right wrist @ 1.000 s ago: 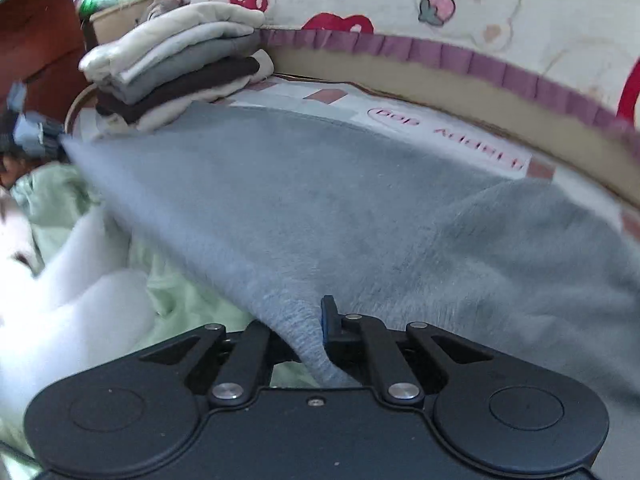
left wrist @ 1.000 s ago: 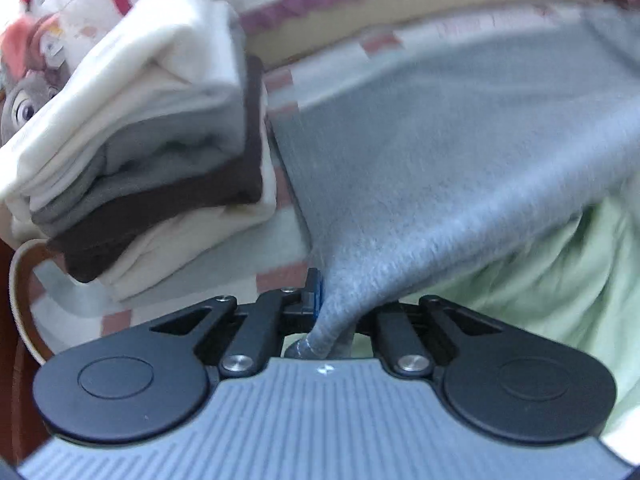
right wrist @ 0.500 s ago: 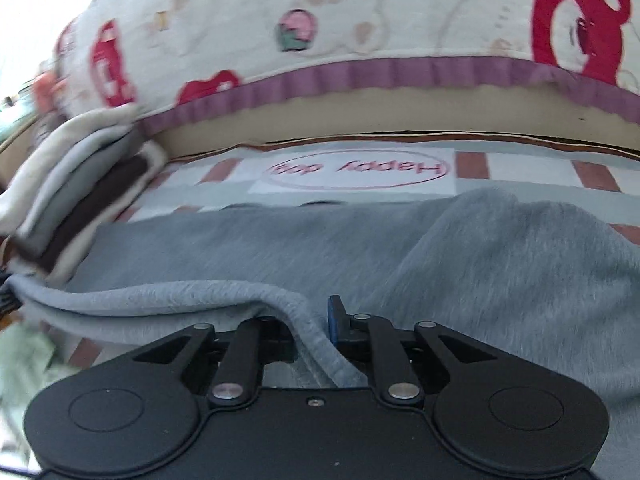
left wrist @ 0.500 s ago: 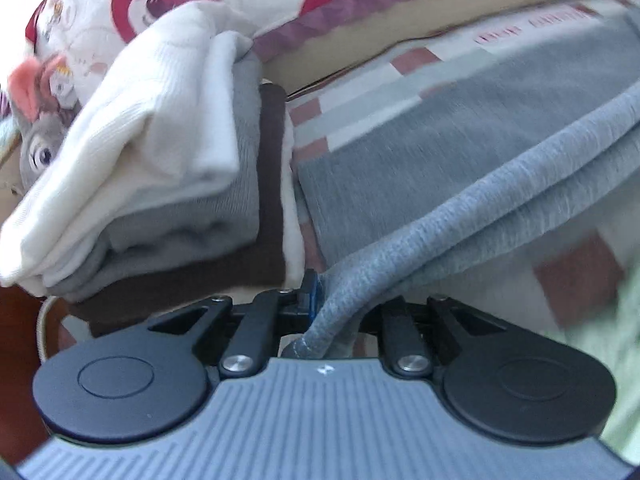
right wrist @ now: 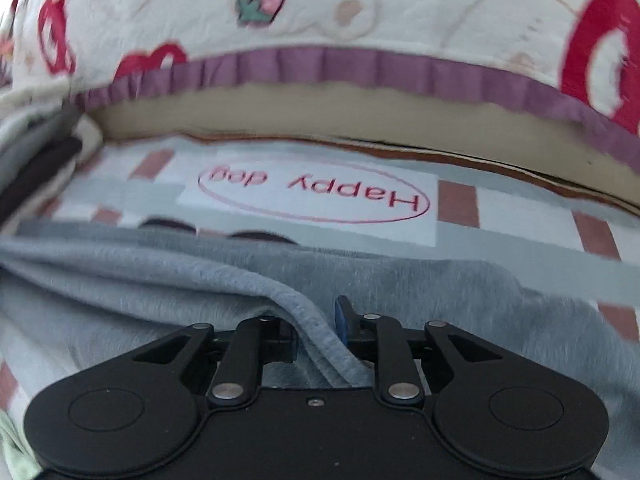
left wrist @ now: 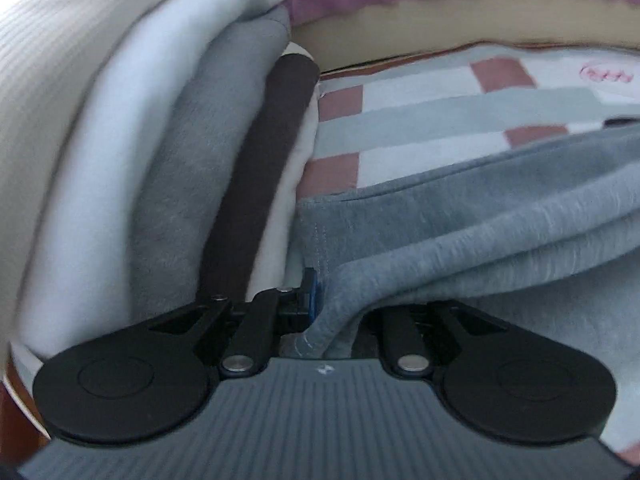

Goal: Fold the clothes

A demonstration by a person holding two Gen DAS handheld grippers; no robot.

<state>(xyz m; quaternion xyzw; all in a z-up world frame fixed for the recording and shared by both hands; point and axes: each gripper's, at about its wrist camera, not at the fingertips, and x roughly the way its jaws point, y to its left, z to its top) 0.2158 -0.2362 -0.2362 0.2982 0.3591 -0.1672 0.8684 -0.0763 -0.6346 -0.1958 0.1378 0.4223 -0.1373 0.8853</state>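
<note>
In the left wrist view, the left gripper is clamped on a bunched edge of the grey garment, whose cloth runs down between the jaws and out of sight under the gripper body. From there the garment stretches off to the right in thick rolled folds, with a flatter layer lying on the checked blanket beneath. Just to the left of the gripper, touching the garment's near corner, rises the stack of folded clothes: a cream ribbed piece outermost, then pale and grey layers, then a dark brown one and a thin white piece closest to the blanket. Beyond the stack and blanket runs a tan cushion edge with a purple ruffle above it.

In the right wrist view, the right gripper pinches a hemmed edge of the same grey garment, the stitched hem passing between its jaws. The garment spreads left and right across the foreground, flat on the blanket. Farther on, the blanket shows a white patch with an oval reading "Happy dog", upside down to the camera. At the far left the stack's edge is visible. Behind everything sits a cartoon-print cushion with strawberries and a purple ruffle.
</note>
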